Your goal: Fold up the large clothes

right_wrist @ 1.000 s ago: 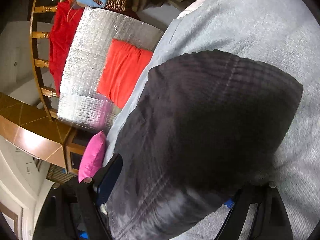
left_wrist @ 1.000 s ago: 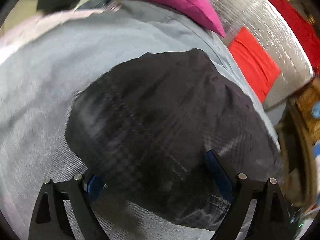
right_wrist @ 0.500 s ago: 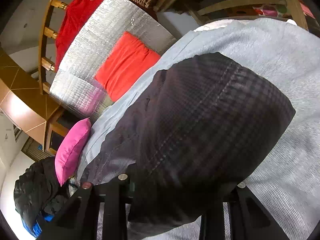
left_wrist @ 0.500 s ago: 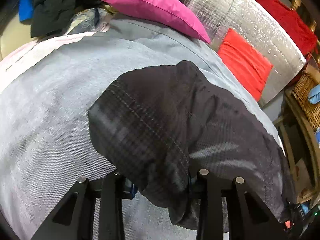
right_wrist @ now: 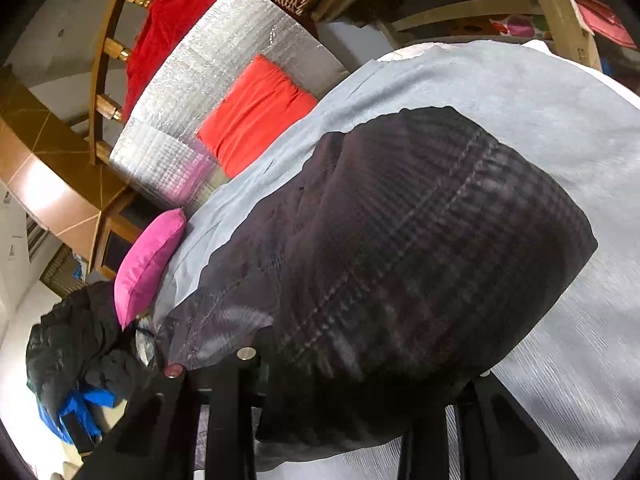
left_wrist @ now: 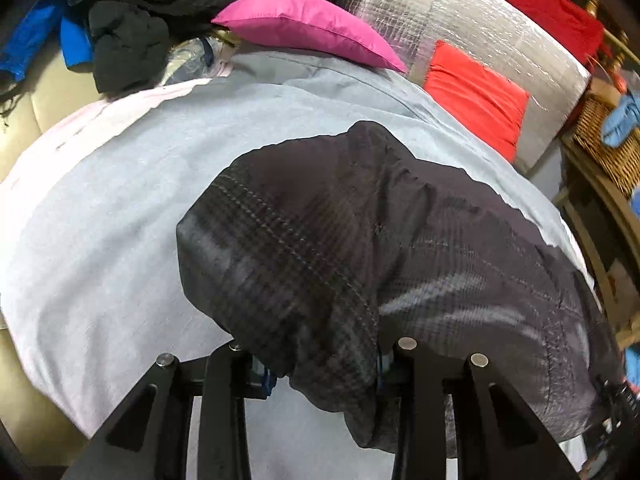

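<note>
A dark plaid garment point(left_wrist: 360, 248) lies on a light grey sheet point(left_wrist: 112, 208), with its near part folded over. My left gripper point(left_wrist: 320, 376) is shut on the garment's near left edge, and the cloth hangs between the fingers and hides the tips. In the right wrist view the same garment point(right_wrist: 420, 248) fills the middle. My right gripper point(right_wrist: 336, 400) is shut on its near edge, with the cloth draped over the fingers. Both hold the edge a little above the sheet point(right_wrist: 580, 360).
A pink pillow point(left_wrist: 304, 28) lies at the sheet's far edge. A silver foil pad point(left_wrist: 480, 32) carries a red cushion point(left_wrist: 476, 92). Dark and blue clothes point(left_wrist: 120, 40) are piled at the far left. A wicker basket point(left_wrist: 608, 148) and wooden furniture point(right_wrist: 556, 4) stand at the side.
Both grippers went from open to shut on the garment's near edge. They have lifted and drawn it back, so the folded part looks rounder and stands higher.
</note>
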A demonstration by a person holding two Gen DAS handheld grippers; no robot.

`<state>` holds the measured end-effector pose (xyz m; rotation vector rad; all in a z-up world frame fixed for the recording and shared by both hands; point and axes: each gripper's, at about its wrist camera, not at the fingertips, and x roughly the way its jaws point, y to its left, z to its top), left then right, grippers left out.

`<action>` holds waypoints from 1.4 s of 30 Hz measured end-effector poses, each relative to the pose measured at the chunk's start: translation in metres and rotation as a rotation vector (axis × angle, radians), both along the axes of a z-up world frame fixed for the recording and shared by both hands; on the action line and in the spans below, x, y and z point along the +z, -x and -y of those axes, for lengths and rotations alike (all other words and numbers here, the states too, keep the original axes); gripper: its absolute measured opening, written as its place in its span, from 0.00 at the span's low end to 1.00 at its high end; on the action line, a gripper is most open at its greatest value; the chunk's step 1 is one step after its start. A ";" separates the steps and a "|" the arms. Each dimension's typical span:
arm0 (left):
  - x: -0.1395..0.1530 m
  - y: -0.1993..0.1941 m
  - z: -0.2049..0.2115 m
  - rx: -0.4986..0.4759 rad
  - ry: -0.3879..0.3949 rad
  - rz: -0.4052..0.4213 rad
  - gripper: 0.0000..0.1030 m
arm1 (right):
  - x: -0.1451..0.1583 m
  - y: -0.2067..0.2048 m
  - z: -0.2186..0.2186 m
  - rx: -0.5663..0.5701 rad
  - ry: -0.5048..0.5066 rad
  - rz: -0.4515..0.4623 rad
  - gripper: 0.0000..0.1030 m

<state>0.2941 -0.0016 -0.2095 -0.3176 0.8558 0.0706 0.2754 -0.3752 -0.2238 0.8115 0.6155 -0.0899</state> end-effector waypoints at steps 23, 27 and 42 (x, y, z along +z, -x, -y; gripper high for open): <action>-0.022 0.019 -0.060 -0.038 0.223 -0.187 0.81 | -0.028 0.054 0.057 0.066 -0.263 -0.129 0.70; -0.005 0.034 -0.068 -0.092 0.165 -0.192 0.81 | -0.015 0.075 0.080 0.070 -0.196 -0.165 0.70; 0.007 -0.033 -0.072 -0.112 -0.094 -0.212 0.81 | 0.023 0.003 0.084 0.140 -0.003 -0.176 0.71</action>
